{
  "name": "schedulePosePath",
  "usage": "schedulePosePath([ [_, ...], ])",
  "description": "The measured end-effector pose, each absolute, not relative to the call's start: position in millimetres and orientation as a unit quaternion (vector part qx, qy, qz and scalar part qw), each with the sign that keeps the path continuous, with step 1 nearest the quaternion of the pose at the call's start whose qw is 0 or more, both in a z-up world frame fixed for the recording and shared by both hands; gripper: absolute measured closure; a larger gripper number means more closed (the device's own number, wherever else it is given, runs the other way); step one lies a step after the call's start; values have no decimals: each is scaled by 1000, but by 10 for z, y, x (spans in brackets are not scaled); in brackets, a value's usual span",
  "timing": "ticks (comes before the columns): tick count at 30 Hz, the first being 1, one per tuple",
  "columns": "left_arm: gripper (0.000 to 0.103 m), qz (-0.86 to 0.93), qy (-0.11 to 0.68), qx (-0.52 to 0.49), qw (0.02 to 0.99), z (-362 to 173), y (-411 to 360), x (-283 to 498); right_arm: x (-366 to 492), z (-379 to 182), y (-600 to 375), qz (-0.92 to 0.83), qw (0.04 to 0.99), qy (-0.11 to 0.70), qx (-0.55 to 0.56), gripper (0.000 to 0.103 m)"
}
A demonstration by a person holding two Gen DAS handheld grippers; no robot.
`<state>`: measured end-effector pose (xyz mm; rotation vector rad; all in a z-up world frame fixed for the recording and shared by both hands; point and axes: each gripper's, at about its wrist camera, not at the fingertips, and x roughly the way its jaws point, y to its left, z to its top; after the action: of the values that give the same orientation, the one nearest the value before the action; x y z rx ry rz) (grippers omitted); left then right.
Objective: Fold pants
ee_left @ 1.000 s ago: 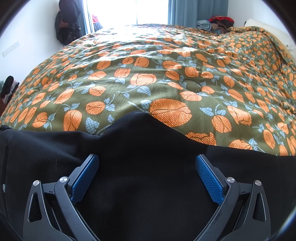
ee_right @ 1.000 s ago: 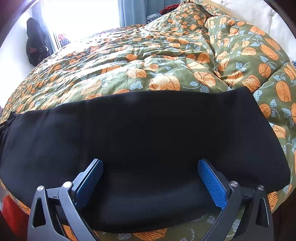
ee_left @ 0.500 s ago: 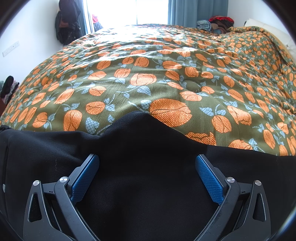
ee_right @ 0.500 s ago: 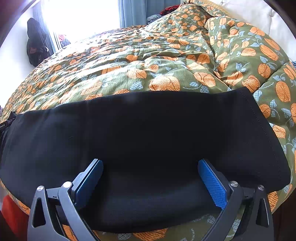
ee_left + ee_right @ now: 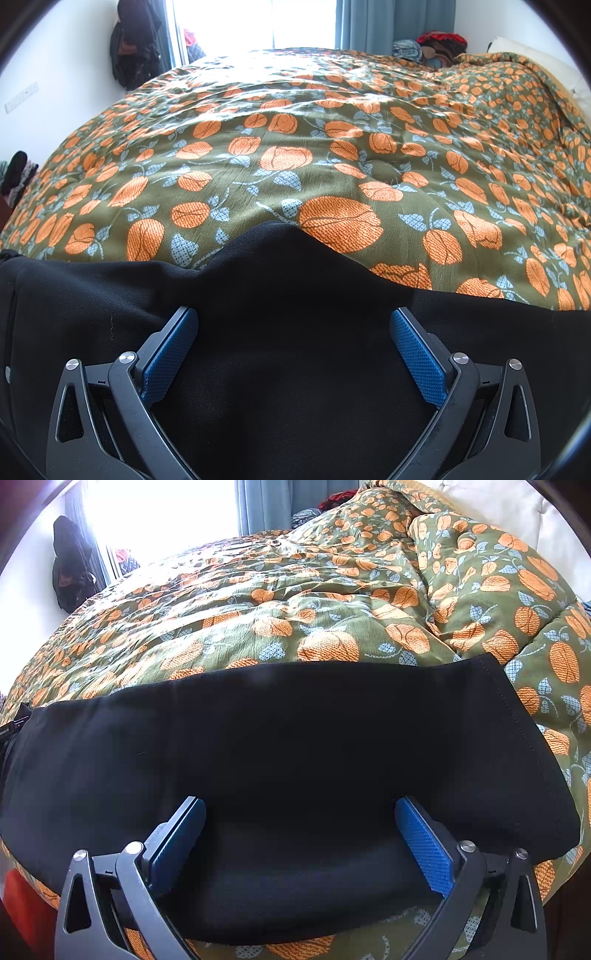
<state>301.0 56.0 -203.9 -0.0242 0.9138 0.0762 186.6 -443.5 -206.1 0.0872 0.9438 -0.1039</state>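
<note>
Black pants (image 5: pixel 288 288) lie flat along the near edge of a bed, folded lengthwise into one long band. In the left wrist view the crotch point rises at centre. In the right wrist view the pants (image 5: pixel 280 738) show a stitched hem at the right end. My left gripper (image 5: pixel 293 321) is open, its blue pads (image 5: pixel 417 354) spread just above the black fabric. My right gripper (image 5: pixel 299 812) is open too, its pads (image 5: pixel 424 849) spread over the near edge of the leg. Neither holds anything.
The bed is covered by an olive quilt (image 5: pixel 332 155) with orange flowers, bunched up at the far right (image 5: pixel 480 572). Dark clothes (image 5: pixel 129 44) hang on the wall by a bright window. A red object (image 5: pixel 22 904) sits below the bed edge at left.
</note>
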Motion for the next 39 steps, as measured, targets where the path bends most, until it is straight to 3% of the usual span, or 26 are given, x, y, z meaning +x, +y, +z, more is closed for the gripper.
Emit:
schedulePosePath([
  [39,0,37,441,-12,897,-2040,561,3012,1836,-2060,-4421,-45,891,450,45,1],
])
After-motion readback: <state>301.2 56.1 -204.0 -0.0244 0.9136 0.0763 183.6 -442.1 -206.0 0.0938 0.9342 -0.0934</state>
